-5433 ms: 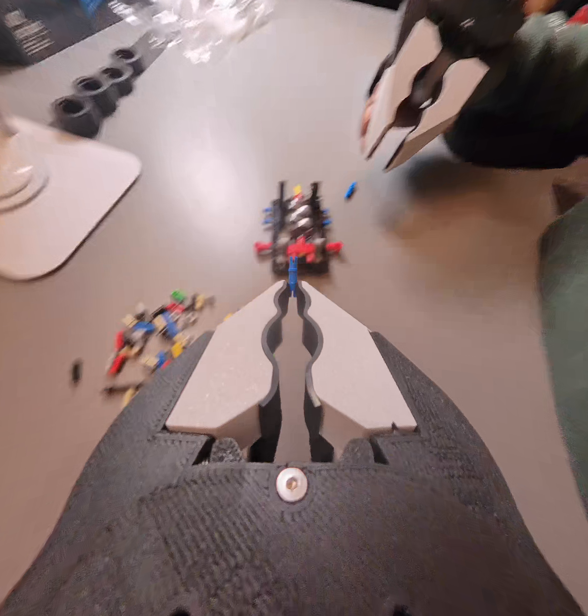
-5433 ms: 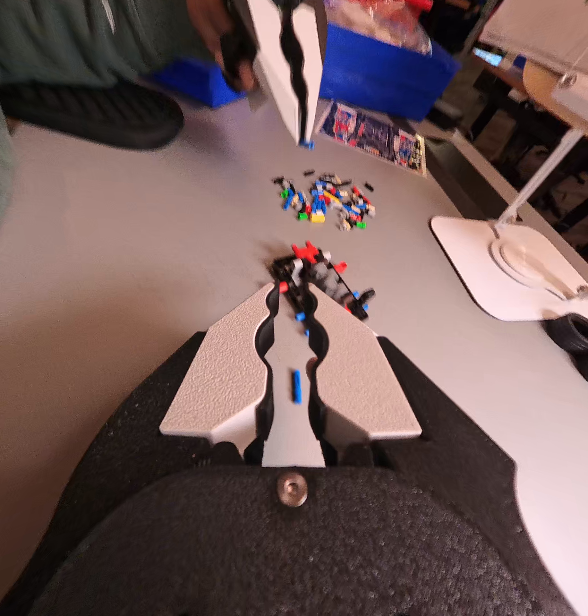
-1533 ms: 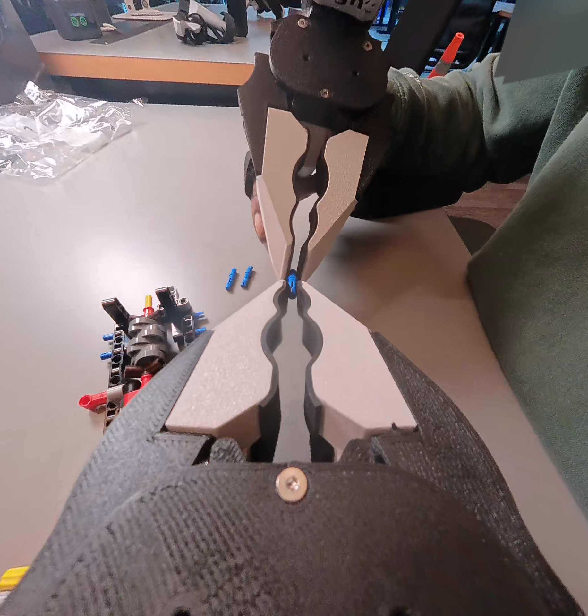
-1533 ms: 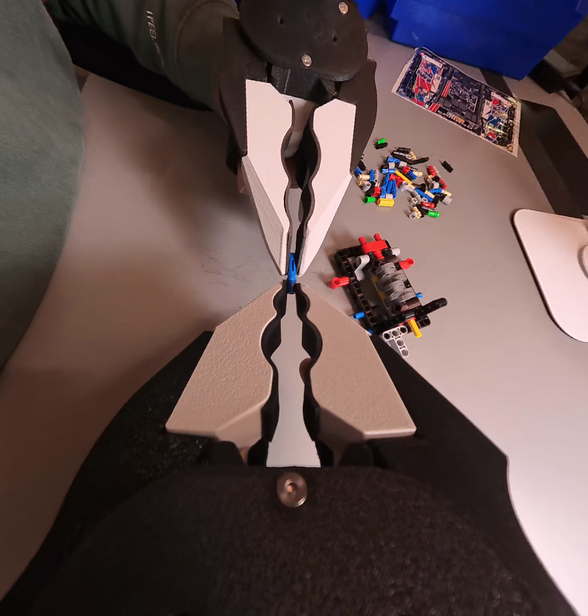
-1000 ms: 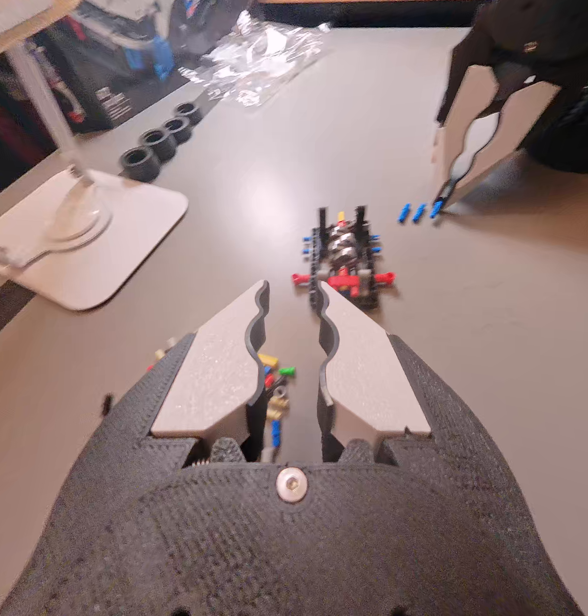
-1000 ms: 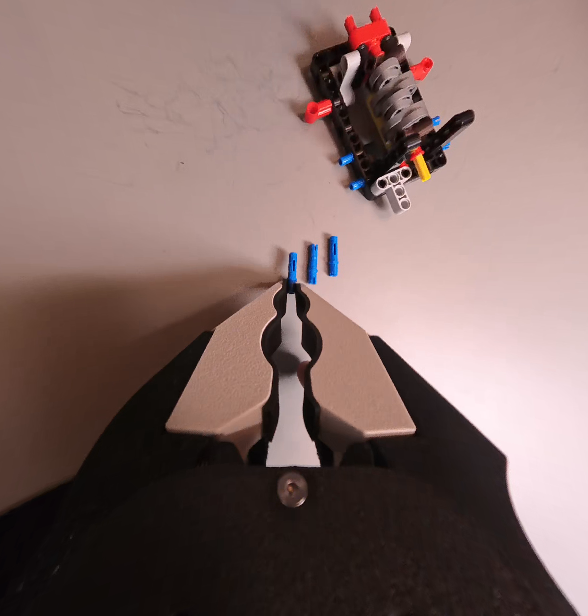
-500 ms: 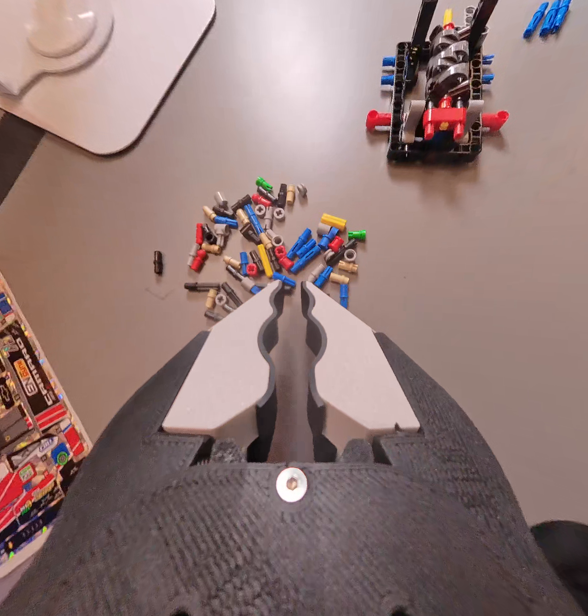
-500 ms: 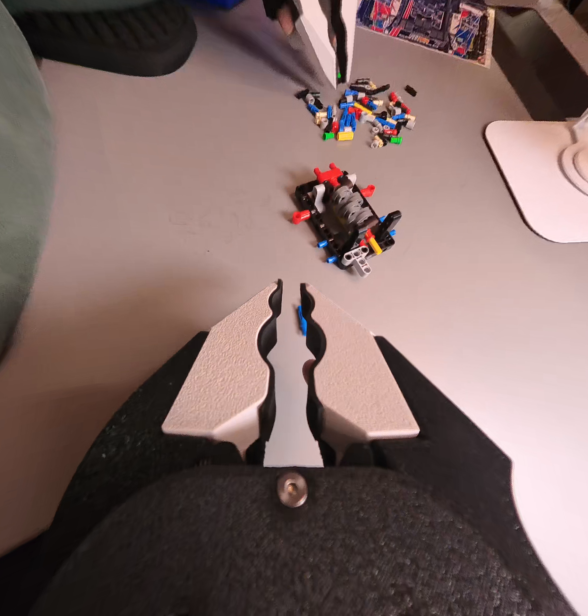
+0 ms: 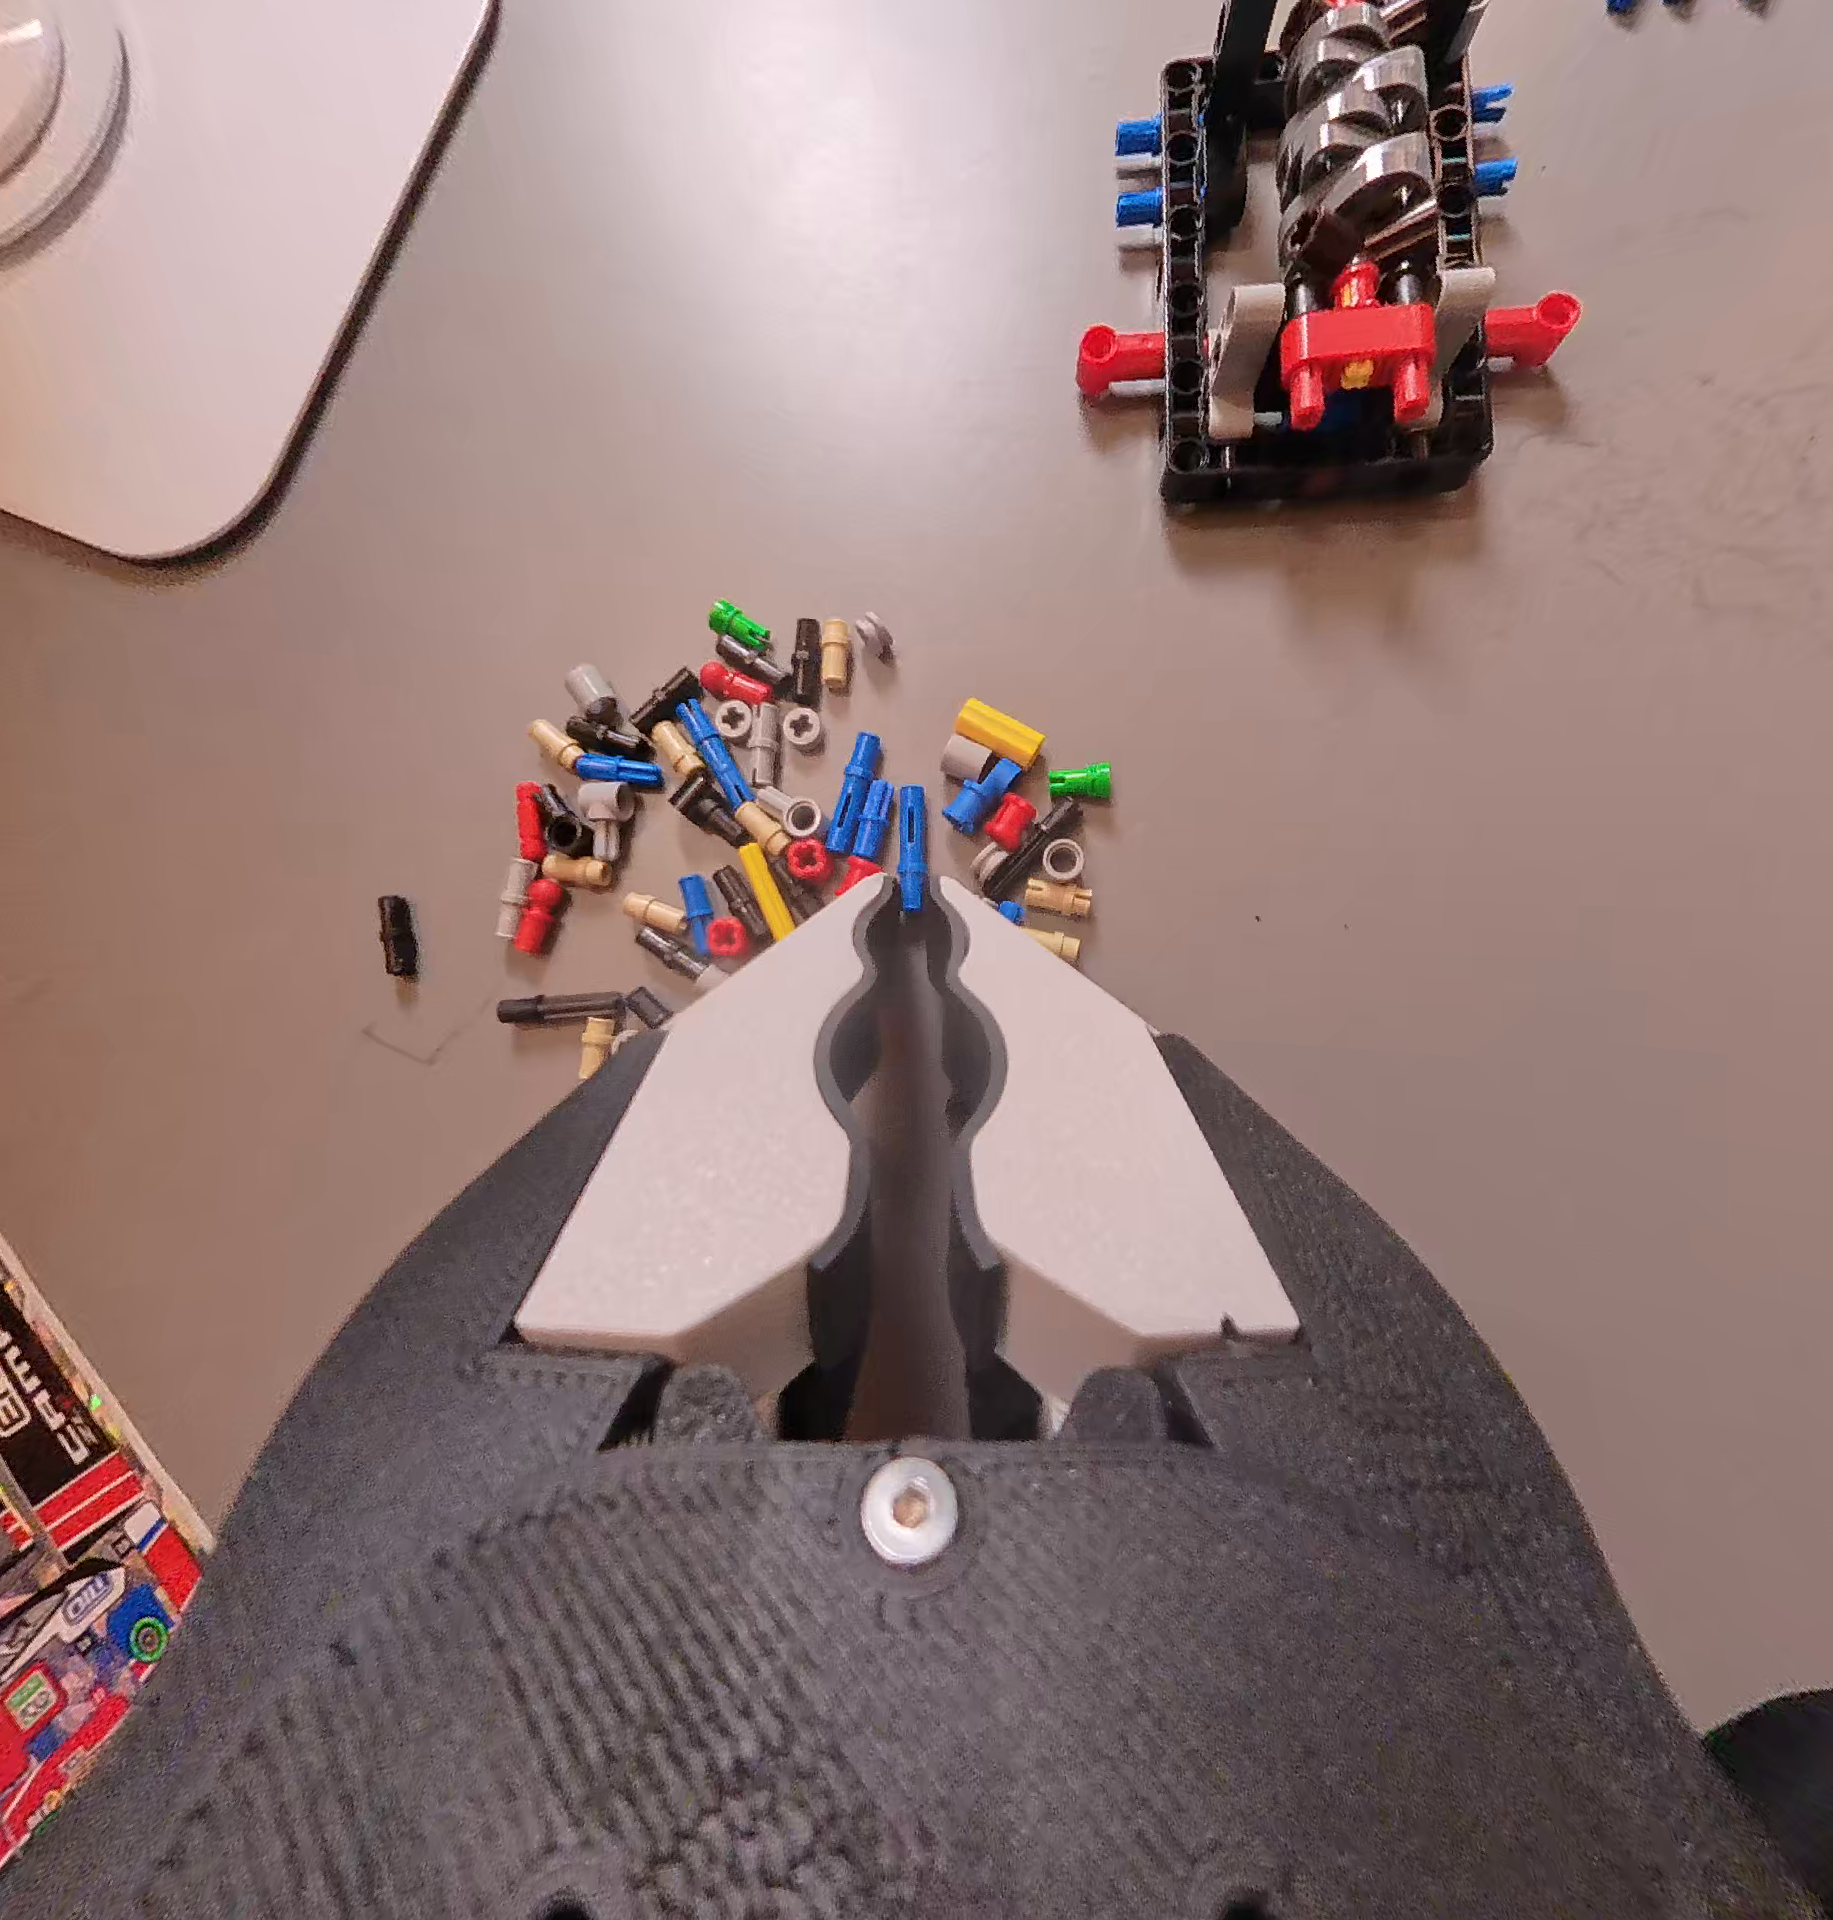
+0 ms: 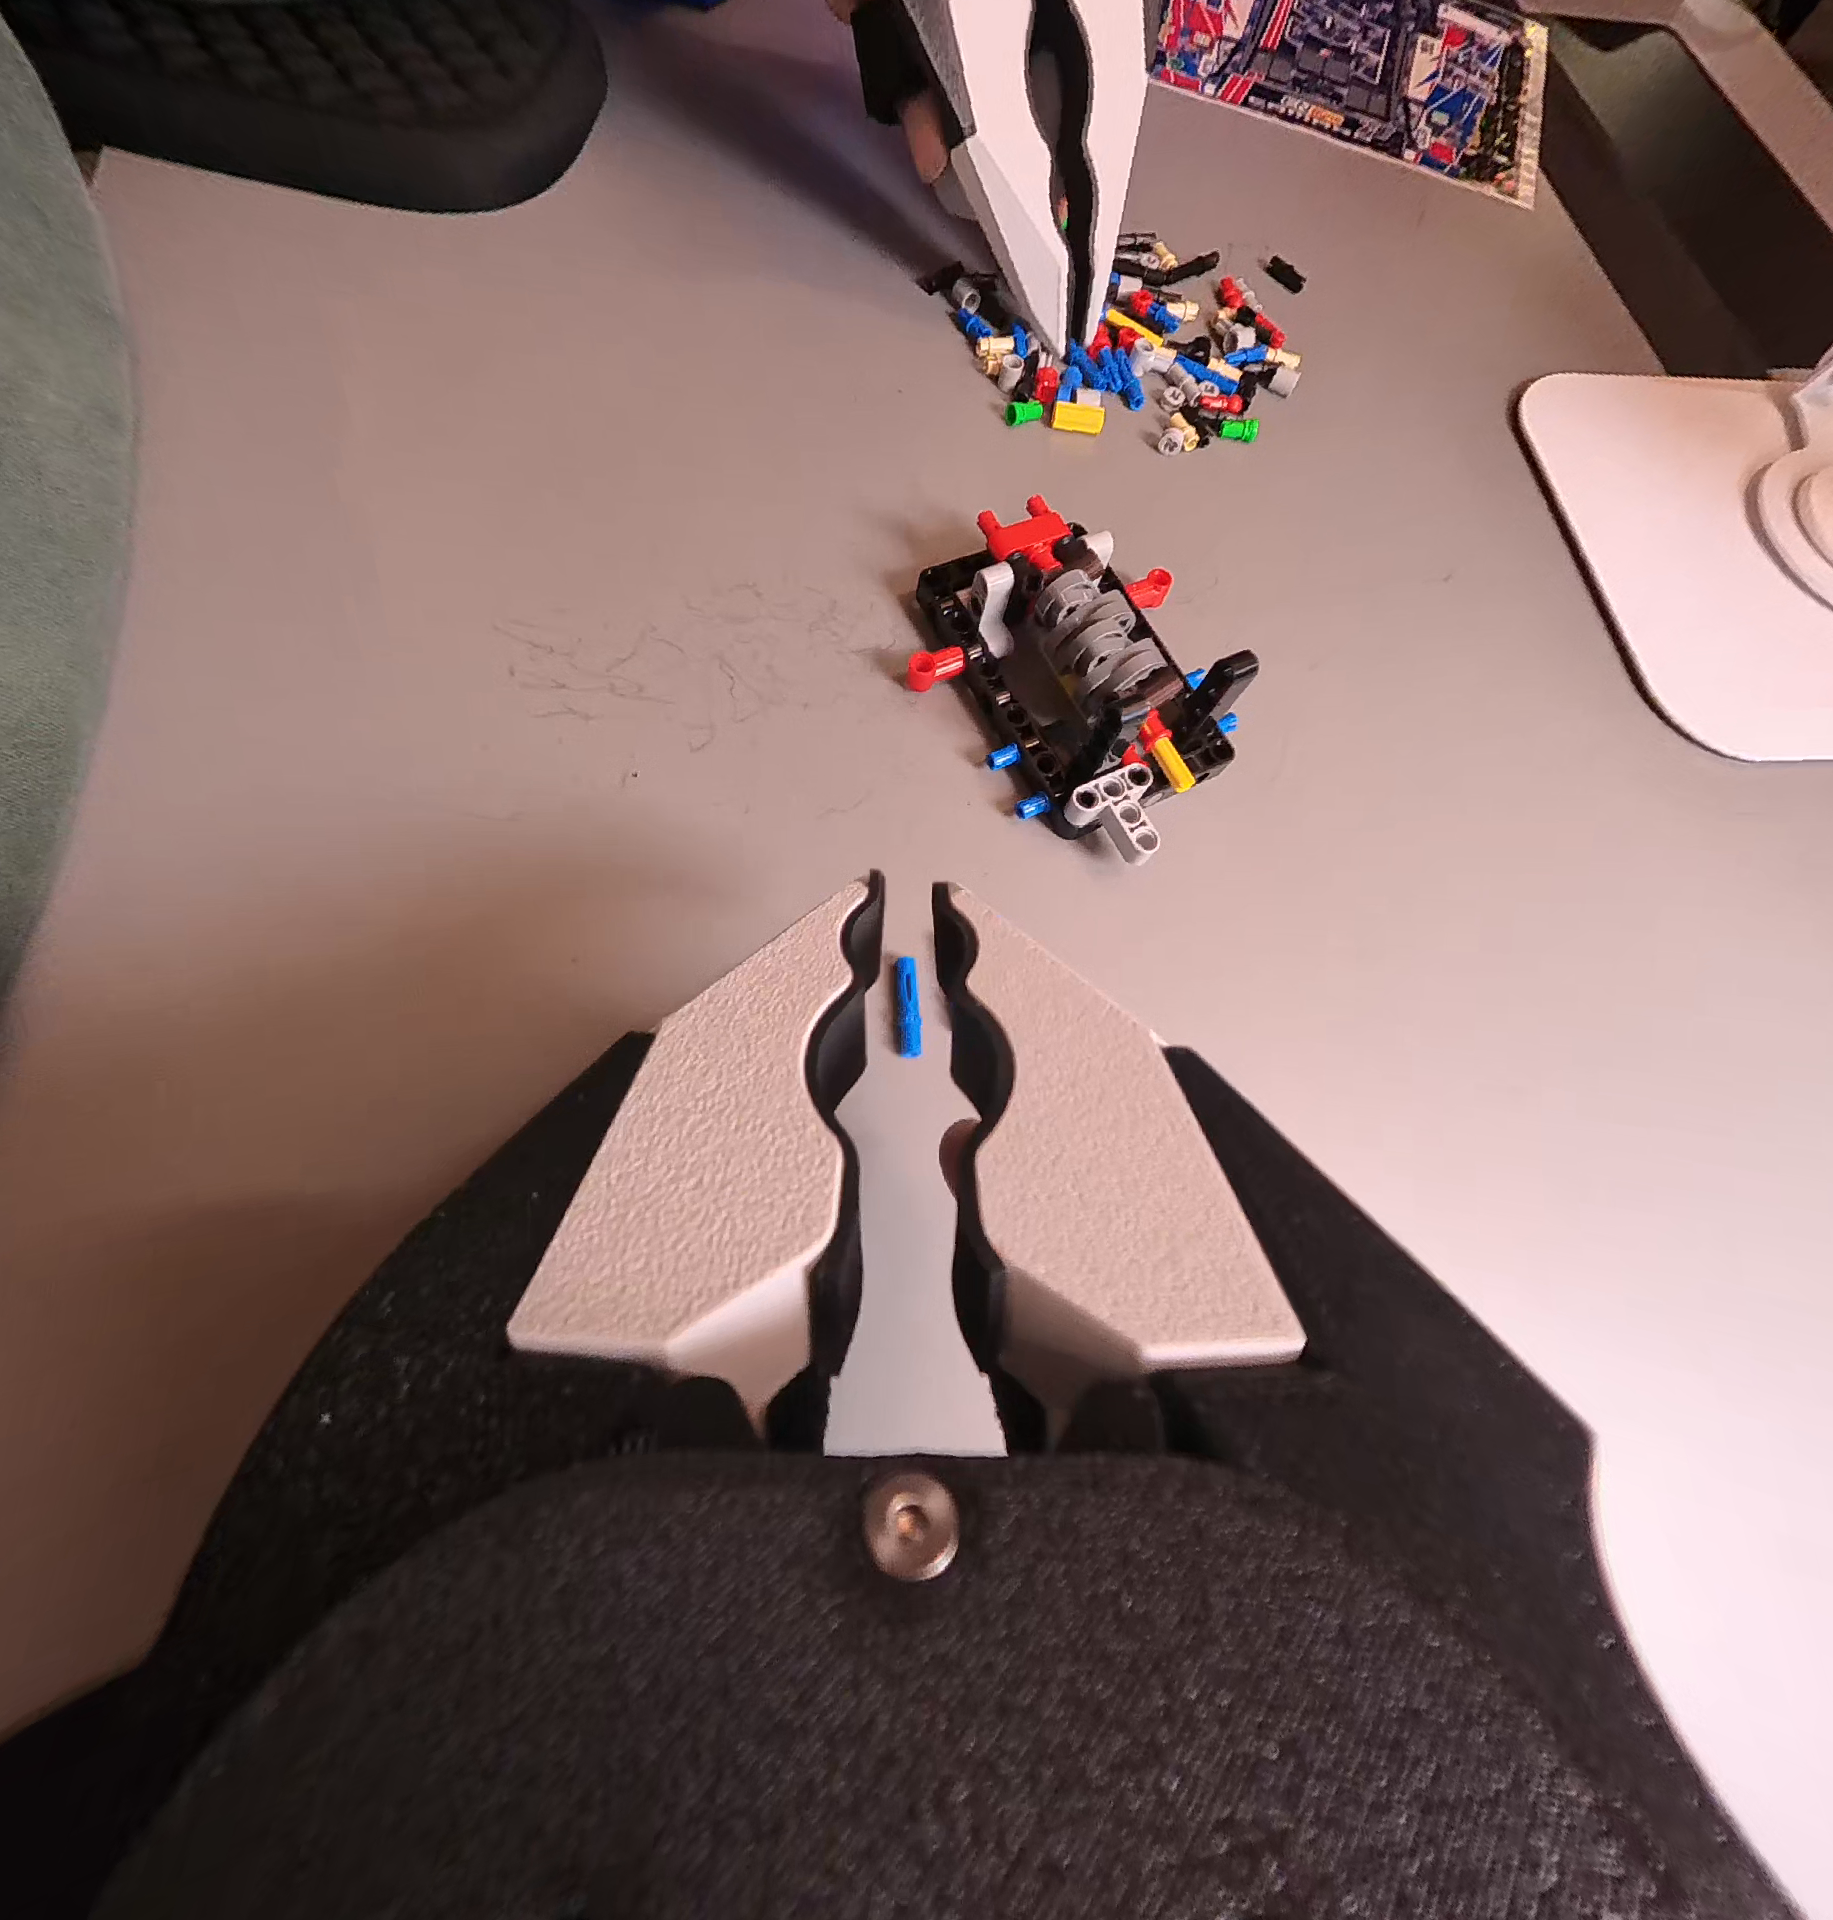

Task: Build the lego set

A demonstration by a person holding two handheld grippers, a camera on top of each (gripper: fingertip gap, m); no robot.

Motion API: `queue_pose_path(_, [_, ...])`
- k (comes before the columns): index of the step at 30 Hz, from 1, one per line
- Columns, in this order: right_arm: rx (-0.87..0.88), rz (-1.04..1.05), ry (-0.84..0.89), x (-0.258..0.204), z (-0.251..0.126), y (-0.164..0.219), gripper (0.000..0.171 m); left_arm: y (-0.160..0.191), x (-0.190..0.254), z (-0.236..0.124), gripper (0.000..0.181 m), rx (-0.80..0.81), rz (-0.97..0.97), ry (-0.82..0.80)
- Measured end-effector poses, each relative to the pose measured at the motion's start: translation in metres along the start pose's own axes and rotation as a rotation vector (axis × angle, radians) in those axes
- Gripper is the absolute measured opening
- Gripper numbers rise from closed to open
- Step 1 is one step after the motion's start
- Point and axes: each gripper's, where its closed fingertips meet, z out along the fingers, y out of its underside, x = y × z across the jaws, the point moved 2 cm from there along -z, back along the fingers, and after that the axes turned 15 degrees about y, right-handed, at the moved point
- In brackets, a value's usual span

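With the left gripper (image 9: 910, 894) fingers clamped on only the end of a small blue plastic connector pin (image 9: 910, 844), lifting may twist it free; the right gripper (image 10: 907, 894) fingers stand apart.

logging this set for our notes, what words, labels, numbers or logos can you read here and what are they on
Printed sheet at the table edge, left wrist view: it carries coloured lettering, logos and numbers, but I do not copy writing out.
The sheet in the right wrist view: print too small to read.
Lego build, loose pieces, white base: no writing seen.
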Motion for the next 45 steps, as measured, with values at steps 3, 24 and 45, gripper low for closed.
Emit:
queue_pose_path(3, [0.072,0.021,0.031,0.003,0.002,-0.012,0.005,-0.018,0.005,-0.014,0.003,0.139,-0.011,0.027])
queue_pose_path(24, [0.637,0.539,-0.052,-0.012,-0.007,-0.118,0.002,-0.159,0.144,-0.015,0.002,1.020,-0.100,0.766])
queue_pose_path(45, [0.185,-0.433,0.490,-0.016,0.025,-0.070,0.001,-0.141,0.124,0.022,0.004,0.748,-0.229,0.571])
